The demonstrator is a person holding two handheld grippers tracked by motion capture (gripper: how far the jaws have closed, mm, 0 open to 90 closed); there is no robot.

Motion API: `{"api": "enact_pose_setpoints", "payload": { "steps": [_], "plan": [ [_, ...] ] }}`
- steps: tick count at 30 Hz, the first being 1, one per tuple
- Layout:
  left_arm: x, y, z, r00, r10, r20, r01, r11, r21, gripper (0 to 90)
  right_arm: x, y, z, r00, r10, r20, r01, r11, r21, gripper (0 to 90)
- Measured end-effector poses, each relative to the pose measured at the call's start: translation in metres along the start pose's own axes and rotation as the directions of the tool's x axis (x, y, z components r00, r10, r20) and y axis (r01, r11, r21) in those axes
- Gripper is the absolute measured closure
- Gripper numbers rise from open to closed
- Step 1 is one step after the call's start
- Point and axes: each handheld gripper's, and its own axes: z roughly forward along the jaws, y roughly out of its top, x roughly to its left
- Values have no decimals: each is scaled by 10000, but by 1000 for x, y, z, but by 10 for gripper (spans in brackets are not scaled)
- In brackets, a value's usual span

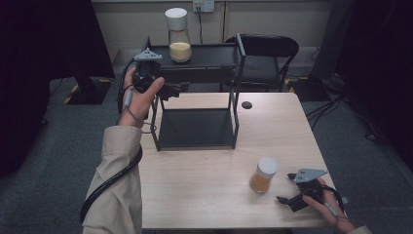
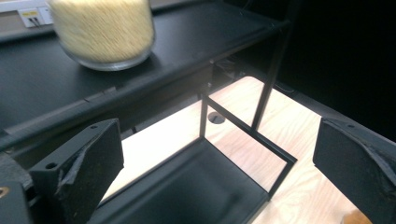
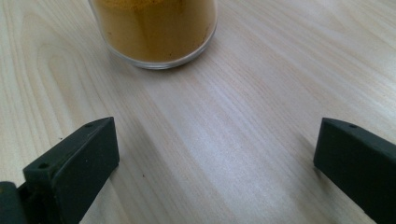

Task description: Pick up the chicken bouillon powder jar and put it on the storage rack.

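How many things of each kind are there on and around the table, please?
Jars: 2, one on the shelf, one on the table
Racks: 1
Grippers: 2, left, right
Chairs: 1
Total: 6

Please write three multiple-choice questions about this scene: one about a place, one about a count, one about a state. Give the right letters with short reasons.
1. Where does the jar of pale grains stand?
A. top shelf of the black rack
B. bottom shelf
C. table

2. How many white-lidded jars are there?
A. one
B. two
C. three

3. How is the right tool?
A. shut on the jar of orange powder
B. open, apart from it
C. shut, empty

Answers:
1 A, it rests on the top shelf.
2 B, one on the rack, one on the table.
3 B, its jaws stand wide, the jar ahead.
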Motion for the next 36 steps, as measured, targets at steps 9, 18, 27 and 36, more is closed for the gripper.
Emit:
{"api": "enact_pose_setpoints", "payload": {
  "steps": [9, 18, 27, 36],
  "plan": [
    [-1, -30, 7, 9996, -148, 238, 146, 9999, 61, 13, 0, 0, 0, 10000, 0, 6, 0, 10000, -2, 0],
    [-2, -58, 9, 9991, -283, 310, 279, 9995, 129, 13, 0, 0, 0, 10000, 4, 8, -4, 10000, -2, 0],
    [1, -87, 10, 9981, -413, 460, 397, 9986, 349, 13, 0, 0, 0, 10000, 9, 12, -9, 10000, 1, 0],
    [3, -120, 15, 9943, -641, 849, 618, 9976, 301, 13, 0, 0, 0, 10000, 6, 15, -6, 10000, 3, 0]
  ]
}}
